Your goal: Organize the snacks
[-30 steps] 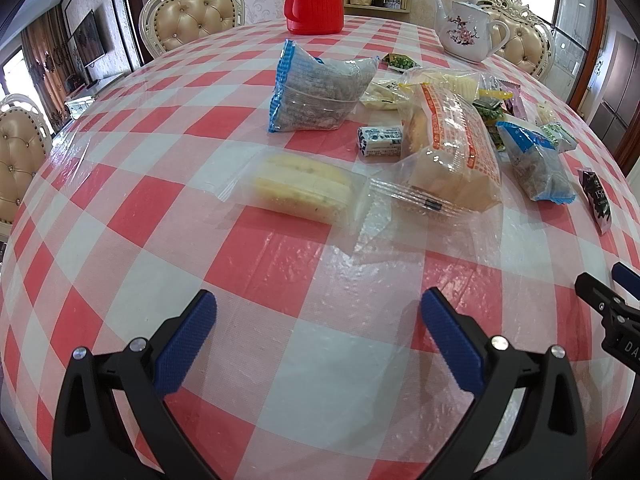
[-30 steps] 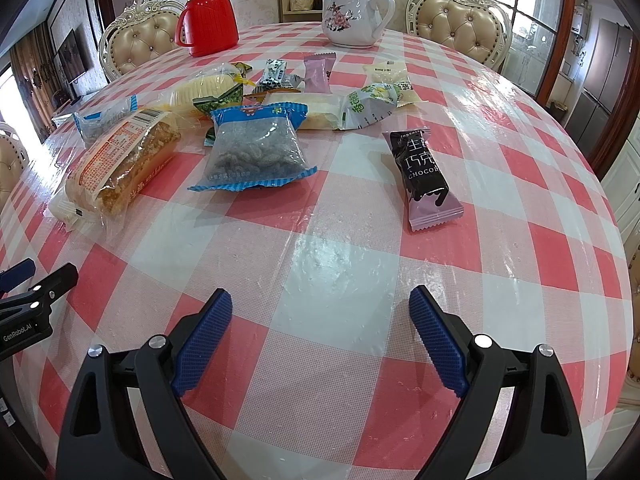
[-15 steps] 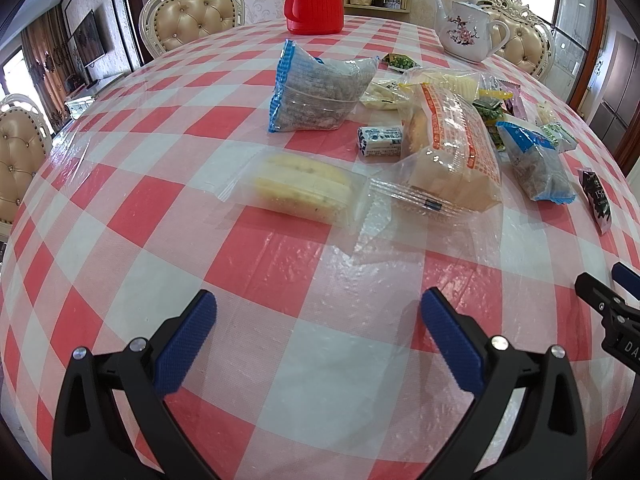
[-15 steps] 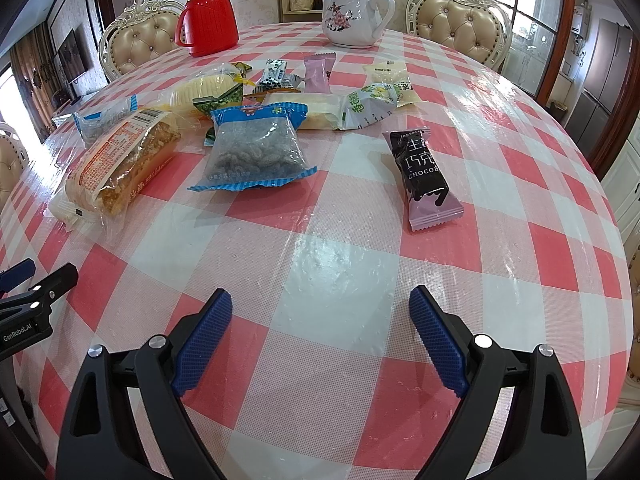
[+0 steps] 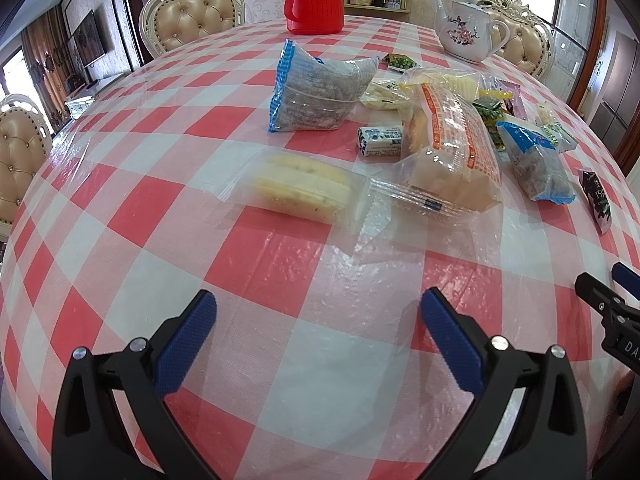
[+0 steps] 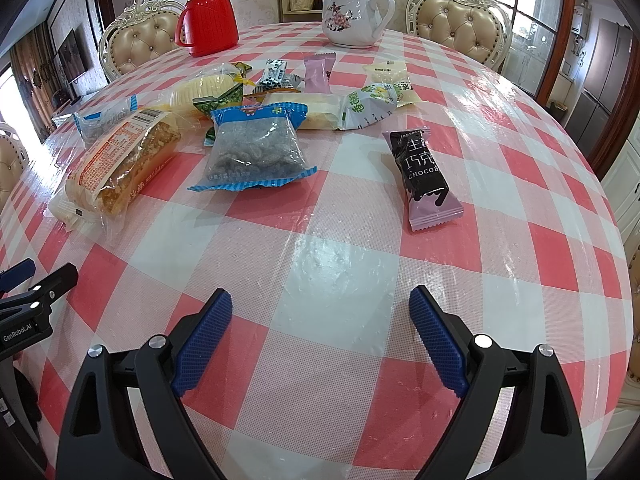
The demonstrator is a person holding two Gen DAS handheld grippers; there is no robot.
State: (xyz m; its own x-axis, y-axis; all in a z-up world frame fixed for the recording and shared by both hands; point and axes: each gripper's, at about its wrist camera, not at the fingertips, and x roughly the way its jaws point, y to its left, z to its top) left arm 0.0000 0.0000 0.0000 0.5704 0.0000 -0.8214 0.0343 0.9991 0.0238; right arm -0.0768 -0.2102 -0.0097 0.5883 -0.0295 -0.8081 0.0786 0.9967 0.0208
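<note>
Left claw [image 5: 318,320] is hovering released over bare checked bench [image 5: 120,184], nothing between its tips. Just ahead a clear-wrapped yellow cake [image 5: 302,190] is lying flat, a blue-edged grey packet [image 5: 316,94] sitting beyond it, the long orange-print bread bag [image 5: 454,148] beside. Right claw [image 6: 320,322] is hanging released too, with the black chocolate bar [image 6: 424,174] lying apart ahead. Red flask [image 6: 210,14] and white teapot [image 6: 354,12] are standing at the far edge.
</note>
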